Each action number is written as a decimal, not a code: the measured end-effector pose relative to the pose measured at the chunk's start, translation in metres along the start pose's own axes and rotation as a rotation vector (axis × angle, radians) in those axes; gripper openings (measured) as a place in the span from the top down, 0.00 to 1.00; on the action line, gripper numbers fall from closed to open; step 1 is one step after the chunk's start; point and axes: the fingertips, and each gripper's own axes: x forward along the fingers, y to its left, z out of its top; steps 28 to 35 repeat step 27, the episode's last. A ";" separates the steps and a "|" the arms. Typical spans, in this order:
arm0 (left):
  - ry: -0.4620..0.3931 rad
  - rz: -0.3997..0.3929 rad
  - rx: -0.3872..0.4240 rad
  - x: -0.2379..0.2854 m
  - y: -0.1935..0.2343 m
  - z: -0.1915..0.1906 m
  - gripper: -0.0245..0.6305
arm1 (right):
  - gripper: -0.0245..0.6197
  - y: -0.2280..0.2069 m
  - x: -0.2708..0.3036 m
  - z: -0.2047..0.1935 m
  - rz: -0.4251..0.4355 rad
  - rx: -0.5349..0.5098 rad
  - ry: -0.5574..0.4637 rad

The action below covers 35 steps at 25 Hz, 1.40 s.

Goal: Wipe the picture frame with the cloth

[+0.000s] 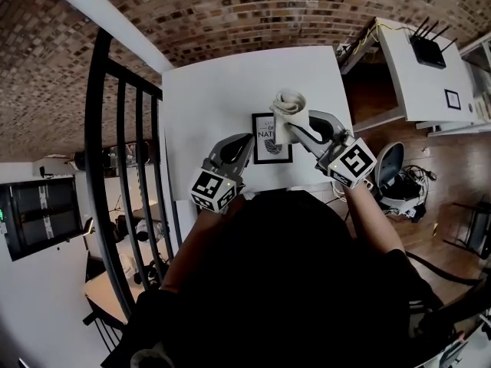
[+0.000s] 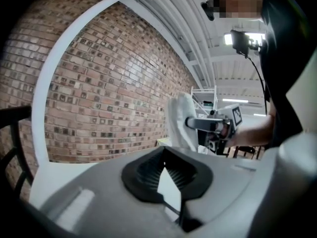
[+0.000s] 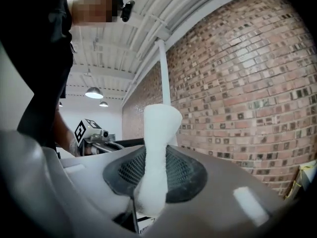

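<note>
A black picture frame (image 1: 273, 150) with a leaf print lies flat on the white table (image 1: 215, 90). My right gripper (image 1: 292, 126) is shut on a rolled white cloth (image 1: 288, 107), which stands up over the frame's top right corner. In the right gripper view the cloth (image 3: 157, 133) fills the gap between the pads (image 3: 185, 175). My left gripper (image 1: 246, 142) is at the frame's left edge; its jaws meet at the tips (image 2: 164, 156) with nothing between them. I cannot tell whether it touches the frame. From the left gripper view I see the cloth (image 2: 180, 123) and the right gripper (image 2: 214, 125).
A black stair railing (image 1: 123, 167) runs along the table's left side. A white shelf (image 1: 430, 83) with a black router (image 1: 426, 50) stands at the right, with an office chair (image 1: 390, 167) below it. A brick wall (image 2: 99, 93) lies beyond the table.
</note>
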 end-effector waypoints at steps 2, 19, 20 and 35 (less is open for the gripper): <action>-0.013 -0.006 0.003 0.001 -0.003 0.006 0.96 | 0.82 0.004 0.000 0.010 0.009 -0.017 -0.024; -0.017 -0.065 0.011 0.010 -0.019 0.012 0.96 | 0.82 0.008 -0.002 0.000 0.022 -0.011 -0.024; -0.016 -0.069 0.013 0.010 -0.020 0.012 0.96 | 0.82 0.008 -0.002 -0.001 0.023 -0.009 -0.022; -0.012 -0.080 0.019 0.011 -0.020 0.011 0.96 | 0.82 0.009 0.003 -0.003 0.017 -0.007 -0.003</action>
